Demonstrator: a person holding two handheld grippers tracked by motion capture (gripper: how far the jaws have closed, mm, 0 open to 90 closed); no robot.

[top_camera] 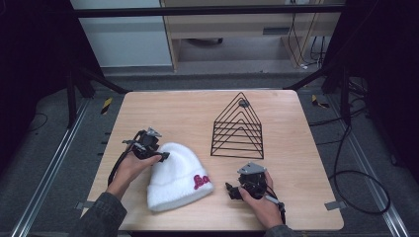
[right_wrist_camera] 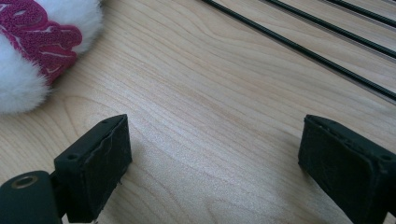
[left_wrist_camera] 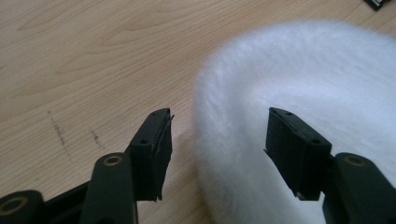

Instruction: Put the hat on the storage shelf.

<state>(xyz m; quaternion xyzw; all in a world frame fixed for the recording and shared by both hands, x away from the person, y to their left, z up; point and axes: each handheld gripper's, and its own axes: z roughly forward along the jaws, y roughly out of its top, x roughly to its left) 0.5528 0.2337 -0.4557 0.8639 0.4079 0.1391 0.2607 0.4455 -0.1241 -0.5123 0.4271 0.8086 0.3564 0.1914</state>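
If you close now, your left claw may pinch only loose fluff at the crown edge of the white beanie, which lies on the counter between your hands, so it could slip free or drag. That claw stands about half open, one jaw over the fleece, not yet gripping. Your right claw gapes wide and empty, near the wire rack.

lab: test table in metal frame, floor cables.
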